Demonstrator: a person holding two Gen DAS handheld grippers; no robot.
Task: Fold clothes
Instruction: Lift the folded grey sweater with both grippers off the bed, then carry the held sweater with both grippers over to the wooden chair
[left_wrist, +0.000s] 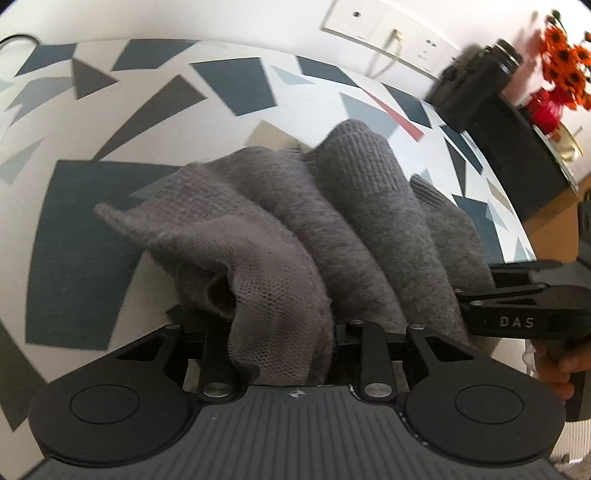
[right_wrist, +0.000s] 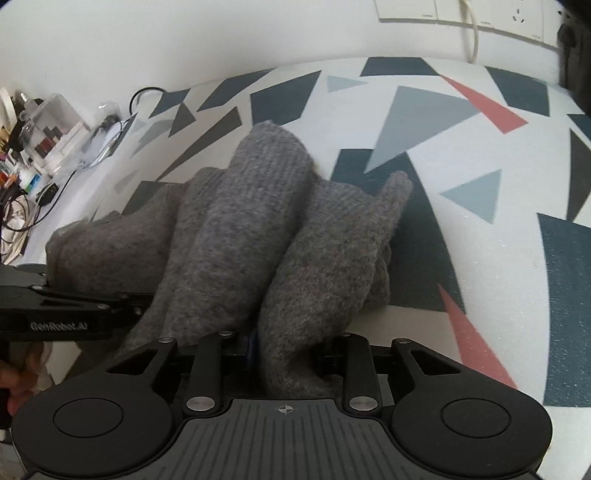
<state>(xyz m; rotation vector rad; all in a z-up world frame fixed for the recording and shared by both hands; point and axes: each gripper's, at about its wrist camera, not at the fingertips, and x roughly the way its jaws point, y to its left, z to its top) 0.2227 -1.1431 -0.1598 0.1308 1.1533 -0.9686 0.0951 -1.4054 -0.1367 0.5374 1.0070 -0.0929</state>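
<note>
Left wrist view: the left gripper (left_wrist: 284, 347) has its jaws clenched on a bunched fold of the grey knit sweater (left_wrist: 295, 229); the thin open-mesh edge of the knit hangs down between the jaws and hides the fingertips. Ahead of the jaws the sweater rises in three thick ridges, gathered and lifted, with its far end resting on the patterned tablecloth (left_wrist: 81, 258) of white, dark teal and grey shapes. Right of the jaws, the right gripper (left_wrist: 480, 295) enters side-on, its tip buried in the same garment. Beyond it, far right, sit a black camera (left_wrist: 476, 85) and orange flowers (left_wrist: 565, 62) in a red vase.

Right wrist view: left of the jaws, the left gripper (right_wrist: 122, 299) comes in side-on and meets the sweater (right_wrist: 240, 240); a person's hand (right_wrist: 18, 373) grips its handle. Desk clutter (right_wrist: 48, 136) lies far left. The right gripper (right_wrist: 284, 350) grasps a thick fold, knit filling the gap between its jaws. To the right, bare tablecloth (right_wrist: 517, 240).
</note>
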